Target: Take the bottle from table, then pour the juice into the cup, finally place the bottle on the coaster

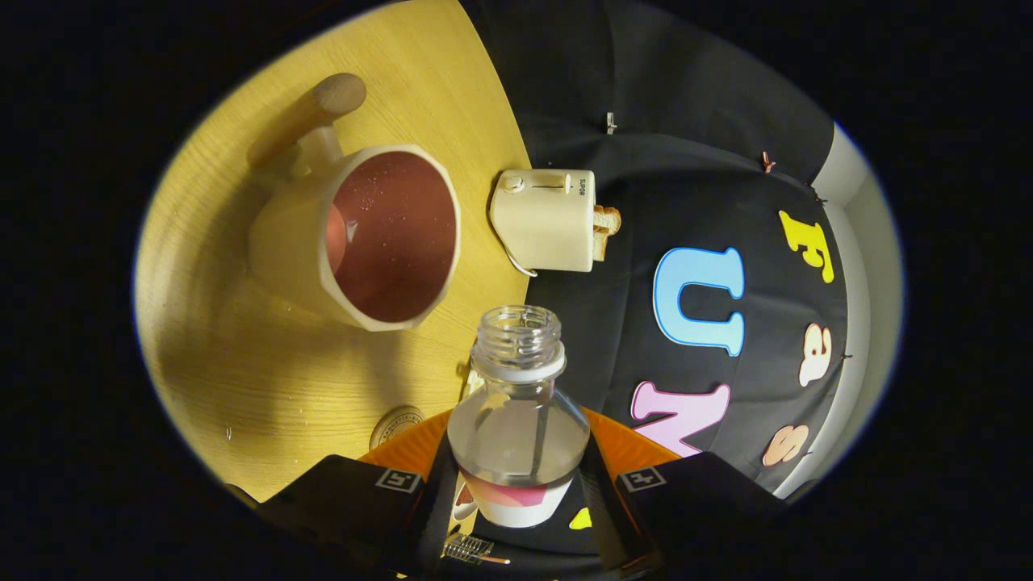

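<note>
Two fingers of the hand-held gripper [516,492] are closed onto the bottle [517,420], one pressed against each side of its body. The bottle is uncapped, its open threaded neck pointing ahead of the fingers, and clear liquid is seen in its lower part; a white and pink label band is wrapped around the body, its writing too small to be read. The whole scene is seen tilted, so the hand-held gripper is held rolled to one side. Beyond the bottle mouth the cup [367,238] is lying with its reddish inside turned toward the camera, a wooden handle at its far side, on the bench [242,379]. Near the cup a cream toaster [545,219] is standing, bread in its slot and a small word printed on it. A round coaster [395,426] is partly seen just beside the fingers
</note>
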